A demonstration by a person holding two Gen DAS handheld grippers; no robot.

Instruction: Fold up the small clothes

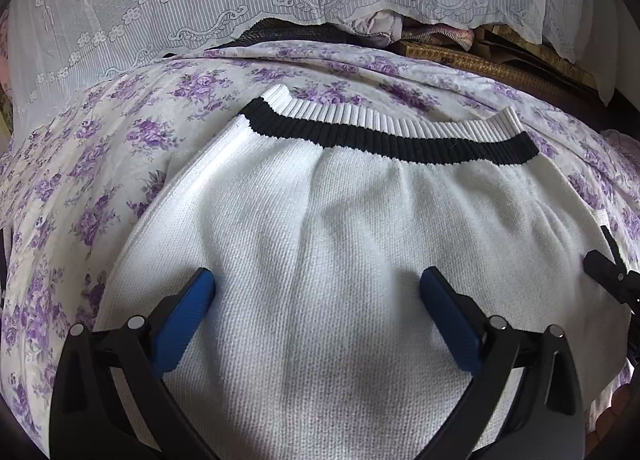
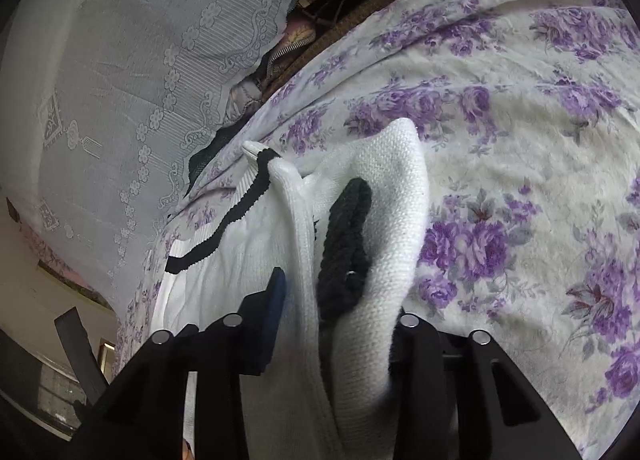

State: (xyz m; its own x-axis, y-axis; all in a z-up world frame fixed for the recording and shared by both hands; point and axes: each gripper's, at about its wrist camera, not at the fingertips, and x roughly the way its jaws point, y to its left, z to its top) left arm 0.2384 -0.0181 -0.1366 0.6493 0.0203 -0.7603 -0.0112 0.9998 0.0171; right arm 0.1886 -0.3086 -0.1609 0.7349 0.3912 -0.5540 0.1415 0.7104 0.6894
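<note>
A: Left wrist?
B: Left gripper [image 1: 318, 288] spread wide, hovering over the sweater [image 1: 340, 227], which lies flat on the floral sheet [image 1: 100, 163] (hem far side).
A: Right wrist?
B: Right gripper [image 2: 340, 292] pinching a raised fold of sweater [image 2: 384, 219], near its black trim [image 2: 344, 244]. Lace cover [image 2: 120, 59] far left.

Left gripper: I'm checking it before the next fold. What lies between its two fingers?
In the left wrist view, only the flat white knit of the sweater lies between the open left gripper's blue fingers; nothing is pinched.
</note>
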